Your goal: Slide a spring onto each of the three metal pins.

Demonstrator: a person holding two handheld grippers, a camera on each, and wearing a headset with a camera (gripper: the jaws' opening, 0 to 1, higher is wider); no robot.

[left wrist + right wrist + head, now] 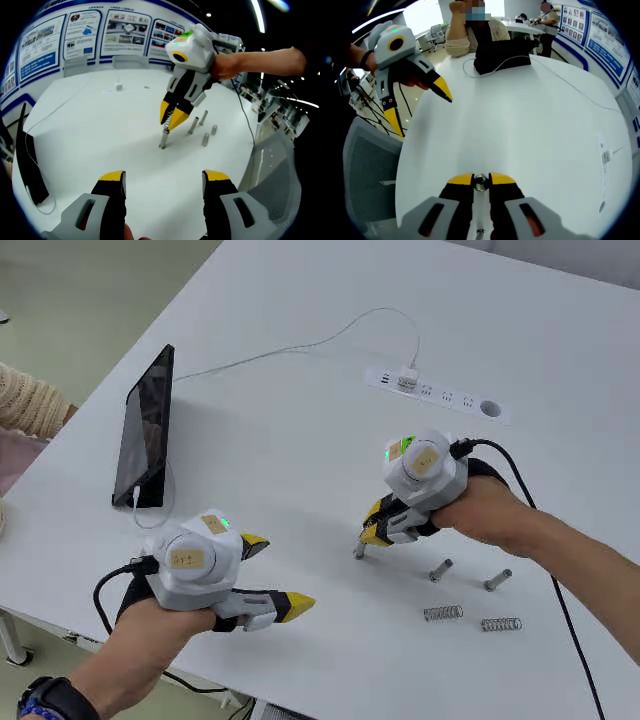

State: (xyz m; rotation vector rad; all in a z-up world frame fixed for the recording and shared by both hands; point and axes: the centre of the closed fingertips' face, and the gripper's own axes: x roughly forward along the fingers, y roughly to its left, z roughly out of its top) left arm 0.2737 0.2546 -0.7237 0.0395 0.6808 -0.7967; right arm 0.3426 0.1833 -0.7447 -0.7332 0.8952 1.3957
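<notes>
Where the head view came closest to the person, the left gripper (276,574) hung just above the near edge of the white table (300,470), its yellow-tipped jaws spread wide apart with nothing between them; its own view showed the same gap over bare tabletop. Off to the right, two loose springs (443,613) lay flat on the table side by side, near each other but apart. Just beyond them stood two other pins (440,570), bare of springs. To their left the right gripper (372,525) pointed down at the table, its jaws pinched onto a spring (168,119) held upright over the third pin (358,552). Seen from the left gripper, the coil's lower end met the top of that pin, though I could not tell whether it had gone over the tip. From the right gripper's own view, a round metal end sat clamped between the closed tips. Farther back on the left, a dark tablet (145,430) stood propped on edge, and a white power strip (435,393) lay at the far side with a white cable (300,345) running from it toward the tablet.
</notes>
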